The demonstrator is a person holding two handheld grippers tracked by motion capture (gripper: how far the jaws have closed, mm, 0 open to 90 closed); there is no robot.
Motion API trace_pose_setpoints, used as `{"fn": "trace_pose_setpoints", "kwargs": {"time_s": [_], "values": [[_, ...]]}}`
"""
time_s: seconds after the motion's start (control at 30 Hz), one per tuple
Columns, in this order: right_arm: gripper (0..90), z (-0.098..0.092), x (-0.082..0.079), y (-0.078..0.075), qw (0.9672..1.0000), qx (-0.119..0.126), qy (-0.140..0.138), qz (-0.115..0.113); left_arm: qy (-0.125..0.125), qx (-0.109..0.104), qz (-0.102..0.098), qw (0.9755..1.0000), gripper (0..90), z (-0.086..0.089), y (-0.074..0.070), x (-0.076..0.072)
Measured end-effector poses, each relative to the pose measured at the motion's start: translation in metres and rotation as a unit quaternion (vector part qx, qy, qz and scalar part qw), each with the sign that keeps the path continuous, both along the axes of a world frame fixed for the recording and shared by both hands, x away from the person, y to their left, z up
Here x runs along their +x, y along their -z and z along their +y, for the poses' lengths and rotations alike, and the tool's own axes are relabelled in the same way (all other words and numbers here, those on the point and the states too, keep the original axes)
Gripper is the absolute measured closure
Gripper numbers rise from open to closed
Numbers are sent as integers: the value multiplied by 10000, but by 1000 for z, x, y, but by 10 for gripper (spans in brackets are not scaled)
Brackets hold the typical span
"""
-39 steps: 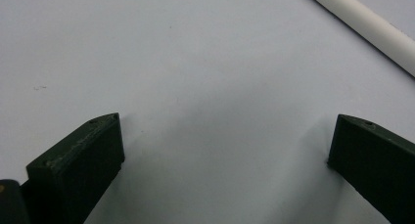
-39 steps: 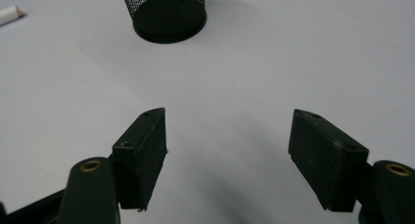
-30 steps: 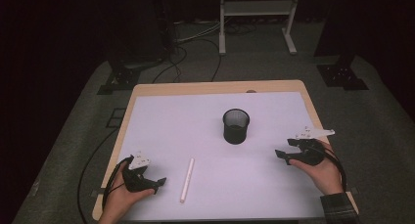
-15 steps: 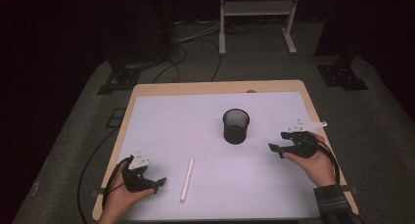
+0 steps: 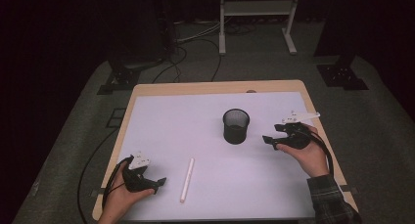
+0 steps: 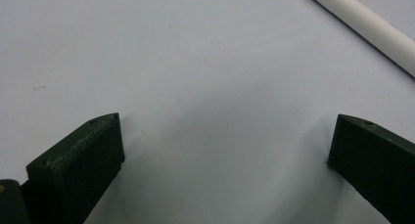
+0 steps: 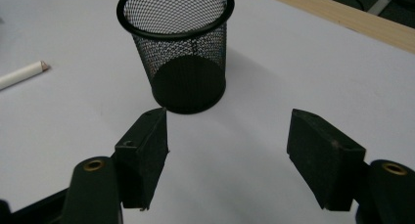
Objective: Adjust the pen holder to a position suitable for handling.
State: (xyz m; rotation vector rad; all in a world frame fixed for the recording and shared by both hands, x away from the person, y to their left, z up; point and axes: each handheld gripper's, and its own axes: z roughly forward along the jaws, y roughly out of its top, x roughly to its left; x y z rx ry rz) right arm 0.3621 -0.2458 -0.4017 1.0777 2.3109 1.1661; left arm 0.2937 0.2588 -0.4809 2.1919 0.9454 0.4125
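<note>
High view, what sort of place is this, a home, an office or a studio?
Probably a recording studio or lab: dark surroundings around one lit table, cables trailing over the carpeted floor, and black stand feet beside it.

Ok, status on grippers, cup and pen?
Left gripper open, beside pen. Right gripper open, empty, facing cup. Cup upright, empty. Nothing in the way.
</note>
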Motion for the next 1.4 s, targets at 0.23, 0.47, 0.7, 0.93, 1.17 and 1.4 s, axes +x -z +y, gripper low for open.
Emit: {"fn": "trace_pose_setpoints", "kwargs": {"time_s": [0.23,0.47,0.7,0.93,1.17,1.4], "values": [[314,10,11,-5,10000,24,-41,20,-8,-13,-5,10000,0,0,0,0],[319,22,21,-8,9999,27,-84,59,-18,-29,5,10000,0,0,0,0],[331,30,31,-11,9998,85,-96,121,13,22,0,10000,0,0,0,0],[351,34,43,-13,9997,142,-62,161,9,11,-10,10000,0,0,0,0],[397,42,56,-15,9997,176,-50,182,5,1,-2,10000,0,0,0,0],[456,53,69,-18,9996,150,-11,247,5,3,-2,10000,0,0,0,0]]}}
